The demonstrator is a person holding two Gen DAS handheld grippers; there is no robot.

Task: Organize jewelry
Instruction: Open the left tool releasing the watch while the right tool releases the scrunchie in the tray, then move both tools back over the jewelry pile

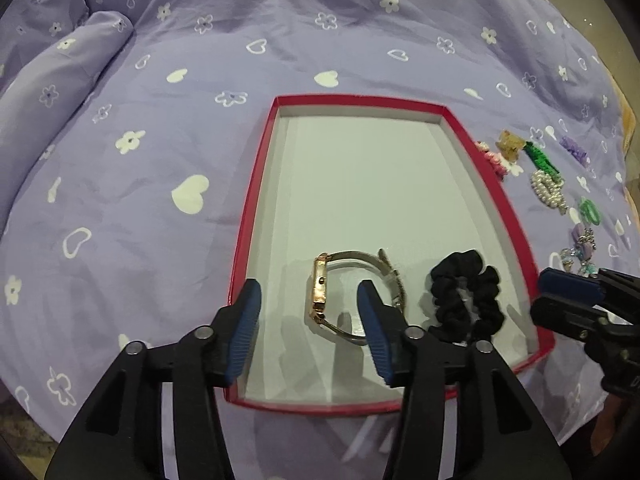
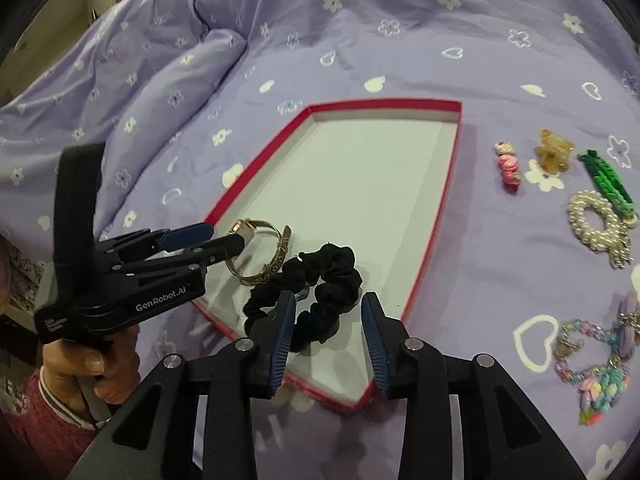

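Both items lie released in the near end of the red tray (image 1: pixel 256 184) on the bed. Your left gripper (image 1: pixel 310 332) stands half open, empty, over the gold watch (image 1: pixel 320 288), which rests on edge, dial facing left. Your right gripper (image 2: pixel 329 338), partly open, holds nothing above the black scrunchie (image 2: pixel 320 284). Lift both clear without snagging the band.

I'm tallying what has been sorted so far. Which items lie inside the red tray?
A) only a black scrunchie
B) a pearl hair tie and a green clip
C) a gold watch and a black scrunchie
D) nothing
C: the gold watch and the black scrunchie both lie at the near end of the red tray; the other pieces lie on the bedspread beside it.
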